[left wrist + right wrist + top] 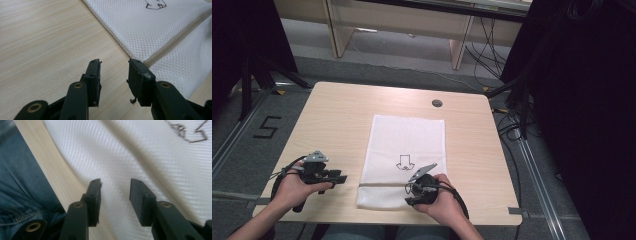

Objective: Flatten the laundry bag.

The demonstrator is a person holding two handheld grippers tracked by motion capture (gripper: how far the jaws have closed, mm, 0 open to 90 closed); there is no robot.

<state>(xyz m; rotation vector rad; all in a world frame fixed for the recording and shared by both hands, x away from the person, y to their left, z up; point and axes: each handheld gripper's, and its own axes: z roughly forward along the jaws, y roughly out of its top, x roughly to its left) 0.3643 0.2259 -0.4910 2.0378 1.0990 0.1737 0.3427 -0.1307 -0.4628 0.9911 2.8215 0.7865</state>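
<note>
One mesh bag (404, 150), white, zippered, flat on table (332, 120), centre-front. Long axis runs near-to-far; printed arrow (404, 163) points toward person; zip (175, 41) crosses near end.

Left gripper (343, 177): just left of bag, by zip end; fingers (93, 77) spread, nothing betw. them.

Right gripper (409, 201): over bag's near right corner; fingers (140, 200) spread, empty, mesh below.

Risks (est.): thin mesh may slip from a pinch or bunch up; pinching both layers would stop bag opening; a pull toward near edge could drag bag off table.
</note>
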